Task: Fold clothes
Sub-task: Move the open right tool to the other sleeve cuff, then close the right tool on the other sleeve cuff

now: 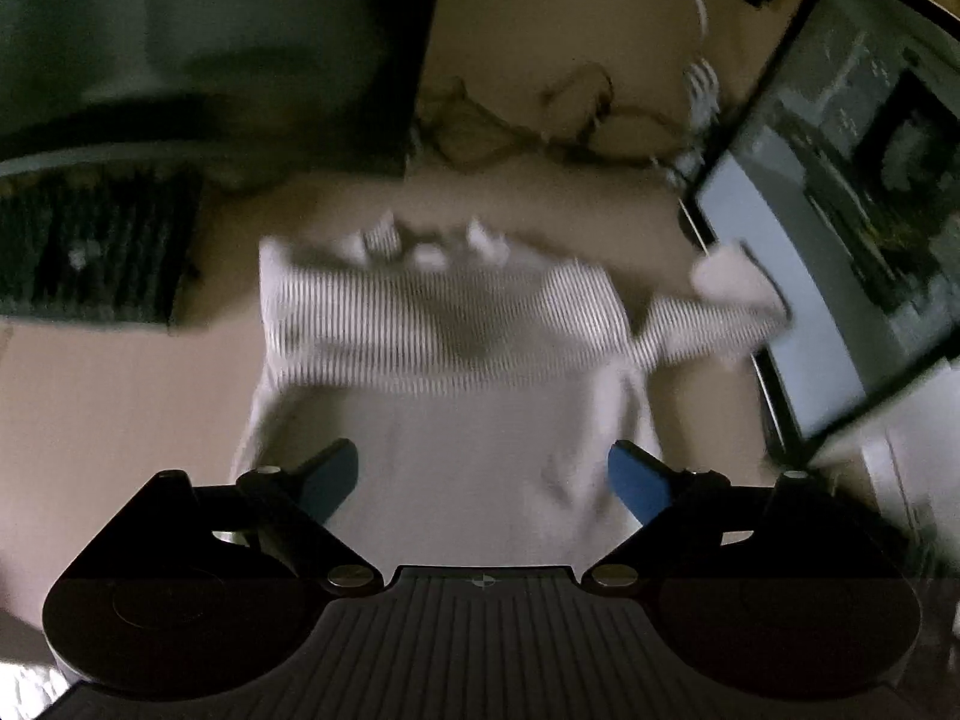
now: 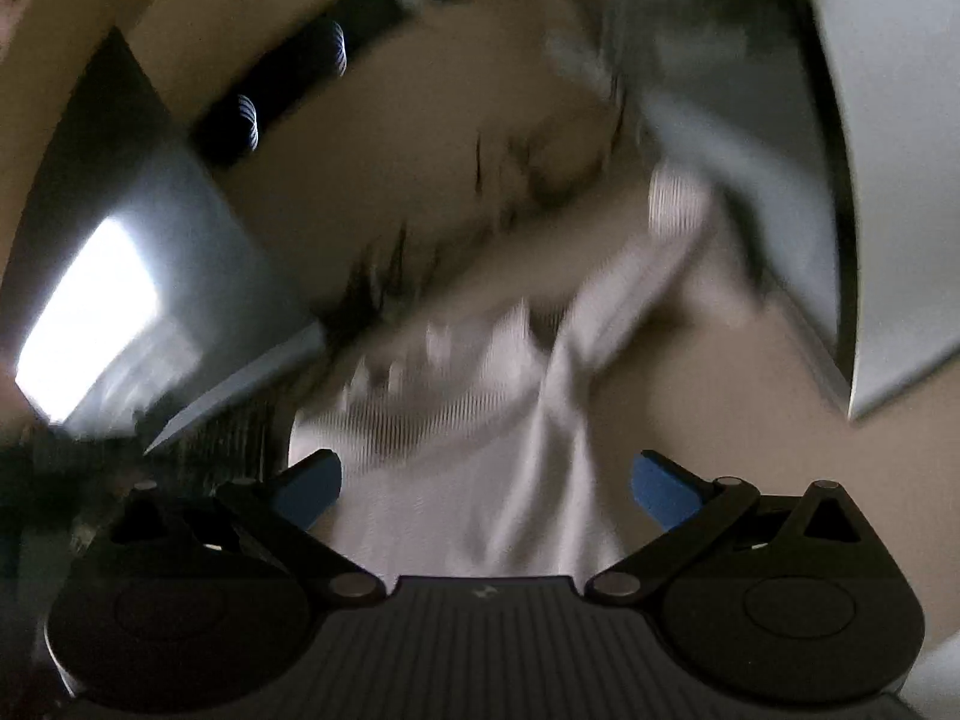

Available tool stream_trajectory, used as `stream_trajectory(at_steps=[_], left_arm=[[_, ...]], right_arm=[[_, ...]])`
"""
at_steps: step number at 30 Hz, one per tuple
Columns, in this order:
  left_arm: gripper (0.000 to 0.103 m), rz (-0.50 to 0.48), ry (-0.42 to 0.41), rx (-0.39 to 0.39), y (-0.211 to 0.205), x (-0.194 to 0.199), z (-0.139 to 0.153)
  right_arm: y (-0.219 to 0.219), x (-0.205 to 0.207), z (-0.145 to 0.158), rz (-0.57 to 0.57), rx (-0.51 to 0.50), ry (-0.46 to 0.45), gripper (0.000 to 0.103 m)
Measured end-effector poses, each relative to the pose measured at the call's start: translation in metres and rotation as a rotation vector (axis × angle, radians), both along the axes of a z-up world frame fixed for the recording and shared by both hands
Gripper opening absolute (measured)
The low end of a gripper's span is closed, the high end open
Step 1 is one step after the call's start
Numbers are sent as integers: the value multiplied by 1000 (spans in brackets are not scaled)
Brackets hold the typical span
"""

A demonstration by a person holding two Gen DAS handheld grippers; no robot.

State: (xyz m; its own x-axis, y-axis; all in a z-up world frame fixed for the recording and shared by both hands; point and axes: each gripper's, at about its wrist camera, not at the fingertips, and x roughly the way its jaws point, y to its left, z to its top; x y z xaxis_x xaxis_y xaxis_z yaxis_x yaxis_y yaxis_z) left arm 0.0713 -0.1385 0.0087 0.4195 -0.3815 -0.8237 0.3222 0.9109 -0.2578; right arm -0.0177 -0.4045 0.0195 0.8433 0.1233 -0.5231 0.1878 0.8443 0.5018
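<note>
Garment [image 1: 444, 360], one, pale with a band of fine dark stripes, lies spread on a tan bench [image 1: 120, 420] in the left wrist view. Its plain lower part runs toward 6 o'clock, the striped band crosses the middle, and one striped sleeve reaches toward 3 o'clock. The left tongs [image 1: 483, 480] hang over the plain cloth with their two blue-padded fingers [image 1: 636, 483] spread wide and nothing between them. One dark keyboard [image 1: 90, 252] sits at 9 o'clock, one dark monitor [image 1: 240, 48] at 11 o'clock, one lit laptop screen [image 1: 840, 228] at 2 to 3 o'clock, and a tangle of thin cables [image 1: 540, 120] at 12 o'clock. The picture is blurred.

In the right wrist view, more heavily blurred, the same single garment [image 2: 480, 450] fills the centre, its plain part nearest at 6 o'clock and one sleeve trailing toward 1 o'clock. The right tongs [image 2: 486, 486] also stand wide apart, two blue pads, above the cloth and gripping nothing. One bright screen [image 2: 90, 324] glows at 9 o'clock, and one large pale curved surface [image 2: 900, 180], which I cannot identify, fills 2 to 3 o'clock.
</note>
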Motion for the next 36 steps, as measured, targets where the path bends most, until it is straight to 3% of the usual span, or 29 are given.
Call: stream_trajectory(at_steps=[2, 7, 14, 17, 23, 26, 30, 32, 36], left_arm=[[94, -54, 49, -42, 10, -11, -7], [96, -178, 107, -147, 32, -30, -18], [97, -186, 123, -220, 69, -19, -25], [98, -197, 143, -256, 77, -15, -27], [98, -262, 160, -307, 65, -15, -29], [99, -287, 167, -302, 49, -14, -31], [99, -282, 169, -278, 30, -9, -33], [99, -260, 170, -276, 25, -4, -32], [99, -208, 154, -282, 15, 8, -31]], right_arm=[[1, 4, 10, -29, -56, -39, 103], [-5, 27, 18, -141, -106, 35, 103], [-9, 39, 16, -289, -66, 116, 103], [-4, 45, 22, -295, -153, 156, 103], [-5, 63, 54, -342, -448, 182, 101], [-14, 83, 63, -260, -553, 197, 67], [-31, 115, 56, -146, -617, 241, 37], [-40, 135, 51, -113, -652, 259, 32], [-57, 181, 35, -57, -683, 357, 38]])
